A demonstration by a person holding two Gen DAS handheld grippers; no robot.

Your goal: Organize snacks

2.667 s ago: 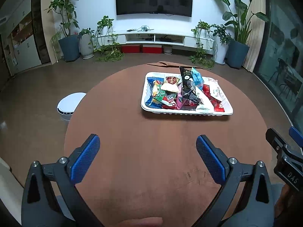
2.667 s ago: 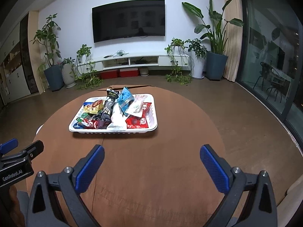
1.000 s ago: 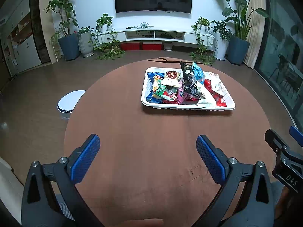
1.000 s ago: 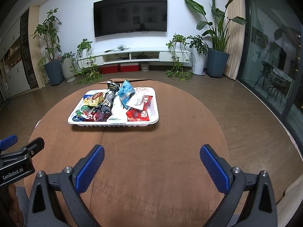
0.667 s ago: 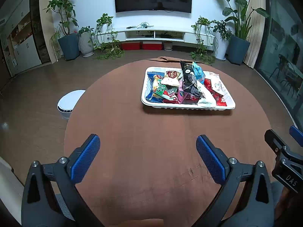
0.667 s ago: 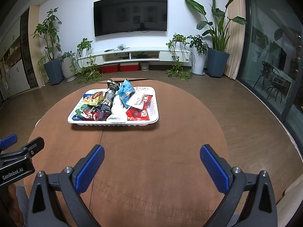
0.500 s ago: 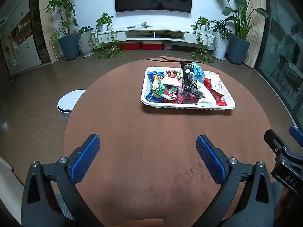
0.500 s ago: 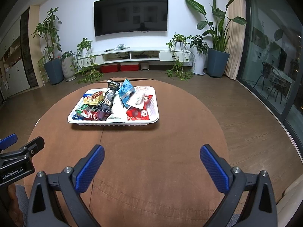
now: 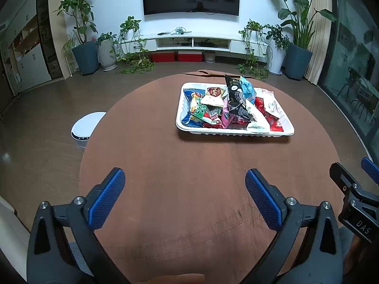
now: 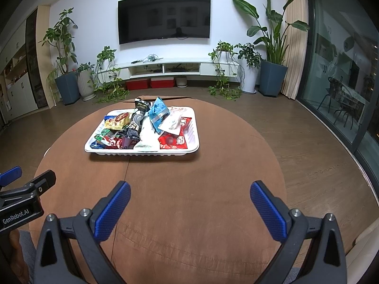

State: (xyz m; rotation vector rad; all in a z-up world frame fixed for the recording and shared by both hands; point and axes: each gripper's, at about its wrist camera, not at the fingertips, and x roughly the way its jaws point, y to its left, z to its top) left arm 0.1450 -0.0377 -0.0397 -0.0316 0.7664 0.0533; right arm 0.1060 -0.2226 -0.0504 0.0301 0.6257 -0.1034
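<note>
Both tongs, left and right, wide open, holding nothing. All snacks piled in white tray on table. Looks finished, or not begun.

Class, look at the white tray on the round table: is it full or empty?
Full. The white tray is heaped with snack packets, some standing above its rim; both views show the pile.

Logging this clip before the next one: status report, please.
Left gripper and right gripper open, empty, short of the tray. Snack packets piled in it, untouched. Bare table between, nothing in the way.
</note>
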